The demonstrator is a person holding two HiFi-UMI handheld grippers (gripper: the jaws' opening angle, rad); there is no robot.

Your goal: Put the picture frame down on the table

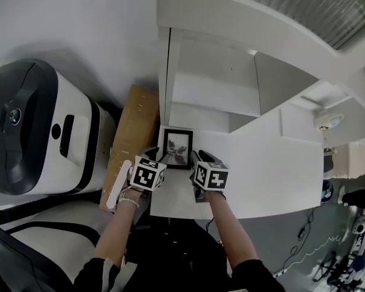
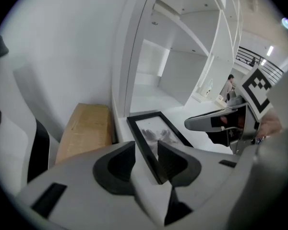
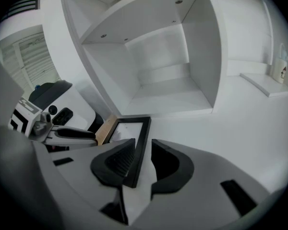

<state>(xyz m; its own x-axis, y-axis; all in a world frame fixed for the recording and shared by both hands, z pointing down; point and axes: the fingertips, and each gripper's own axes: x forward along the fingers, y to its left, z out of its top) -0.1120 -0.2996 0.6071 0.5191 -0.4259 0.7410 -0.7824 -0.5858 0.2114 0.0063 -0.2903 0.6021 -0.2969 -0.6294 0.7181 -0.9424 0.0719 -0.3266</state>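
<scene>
- Both grippers hold the picture frame [image 1: 177, 149], which sits between them and stretches ahead of their jaws toward the shelf unit [image 1: 213, 93].
- The left gripper [image 1: 160, 159] has its jaws drawn in on the frame's left rail, near the close corner, and the hold looks firm.
- The right gripper [image 1: 195, 161] is closed the same way on the right rail. A thin pale strip shows beside one jaw, so this hold may be lighter.
- The frame lies low, glass up, over the white table [image 1: 280, 181]. Its far edge seems to rest there, but I cannot tell whether the near edge does.
- Laying-down looks nearly finished.
- Next, judged from this: lower the near edge level, part both pairs of jaws together, then draw straight back without dragging the frame.
</scene>
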